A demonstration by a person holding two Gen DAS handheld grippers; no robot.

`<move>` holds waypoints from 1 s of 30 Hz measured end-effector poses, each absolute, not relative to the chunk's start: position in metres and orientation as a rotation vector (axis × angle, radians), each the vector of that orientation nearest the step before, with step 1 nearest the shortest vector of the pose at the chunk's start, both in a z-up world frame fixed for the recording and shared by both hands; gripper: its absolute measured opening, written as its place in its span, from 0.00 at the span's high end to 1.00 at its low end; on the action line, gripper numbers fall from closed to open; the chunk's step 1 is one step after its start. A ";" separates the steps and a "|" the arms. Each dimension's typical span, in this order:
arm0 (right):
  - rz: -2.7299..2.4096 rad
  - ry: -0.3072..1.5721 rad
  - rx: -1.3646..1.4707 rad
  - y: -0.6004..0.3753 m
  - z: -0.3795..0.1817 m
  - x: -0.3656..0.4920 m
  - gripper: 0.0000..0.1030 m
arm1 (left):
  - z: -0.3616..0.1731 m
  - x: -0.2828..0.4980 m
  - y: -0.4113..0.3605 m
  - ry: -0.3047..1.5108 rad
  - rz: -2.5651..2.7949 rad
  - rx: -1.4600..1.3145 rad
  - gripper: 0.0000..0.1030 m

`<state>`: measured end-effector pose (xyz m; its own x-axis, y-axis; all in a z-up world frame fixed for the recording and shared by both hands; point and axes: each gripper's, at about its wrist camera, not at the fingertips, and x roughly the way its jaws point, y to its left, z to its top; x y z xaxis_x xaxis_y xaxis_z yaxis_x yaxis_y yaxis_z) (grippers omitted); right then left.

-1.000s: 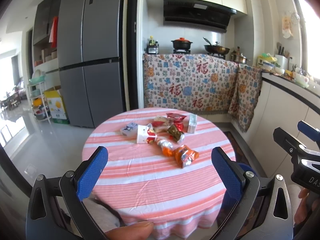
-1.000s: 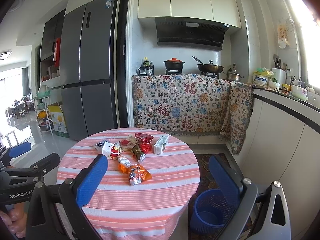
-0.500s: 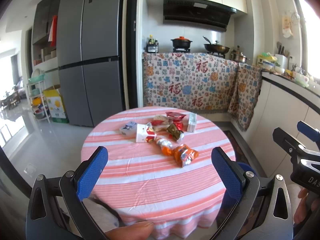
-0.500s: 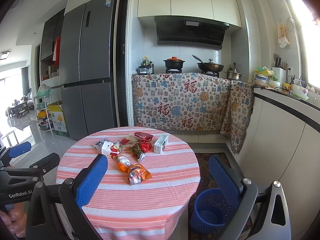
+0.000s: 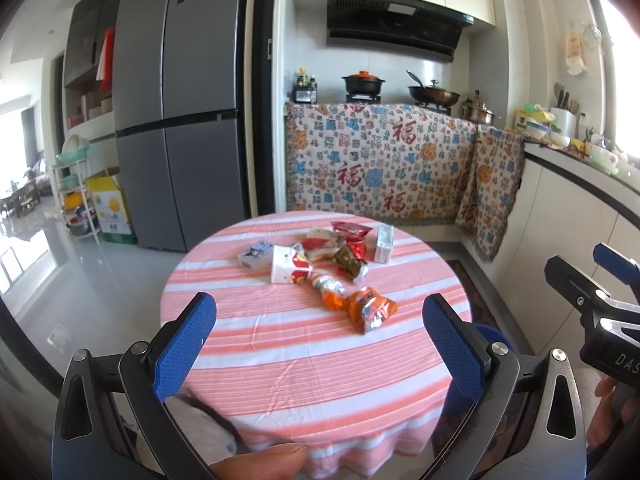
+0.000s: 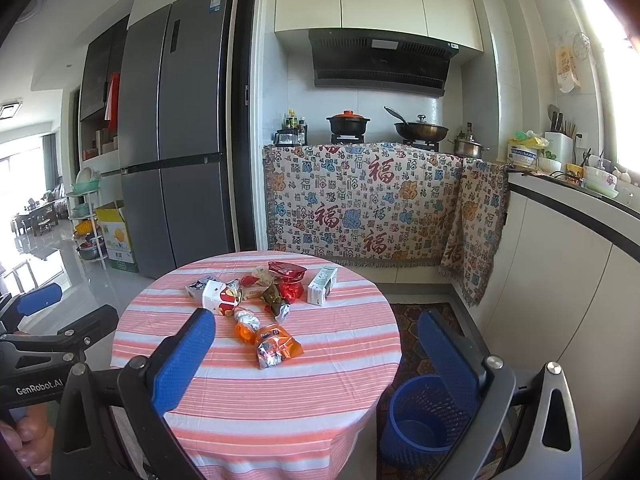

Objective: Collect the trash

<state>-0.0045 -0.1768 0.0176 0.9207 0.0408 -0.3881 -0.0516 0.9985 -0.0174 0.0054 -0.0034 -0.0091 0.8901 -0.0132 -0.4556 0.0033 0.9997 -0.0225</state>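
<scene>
Crowding a striped table [image 6: 256, 392] (kitchen): wrappers [image 6: 276, 346].

Wrappers [image 6: 276, 346] and cartons [image 6: 322, 290] lie clustered on the table's [image 6: 256, 400] far half; the bin [image 6: 420, 416] stands on the floor at its right.

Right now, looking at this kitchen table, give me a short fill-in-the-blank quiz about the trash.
1. The wrappers lie on a round table covered by a ____ cloth.
2. The waste basket on the floor is coloured ____.
3. Both the left tongs and the right tongs are ____ and hold nothing.
4. The wrapper nearest the cameras is mostly ____.

Missing words: striped; blue; open; orange
</scene>
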 end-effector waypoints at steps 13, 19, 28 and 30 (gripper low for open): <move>0.046 0.412 -0.024 -0.178 0.015 -0.002 0.00 | -0.011 0.008 -0.002 0.477 -0.009 -0.022 0.00; 0.047 0.417 -0.024 -0.179 0.016 0.001 0.00 | -0.010 0.008 -0.002 0.477 -0.009 -0.022 0.00; 0.047 0.417 -0.023 -0.178 0.016 0.001 0.00 | -0.010 0.010 -0.002 0.479 -0.008 -0.022 0.00; 0.047 0.417 -0.023 -0.178 0.016 0.001 0.00 | -0.011 0.011 -0.002 0.479 -0.009 -0.022 0.00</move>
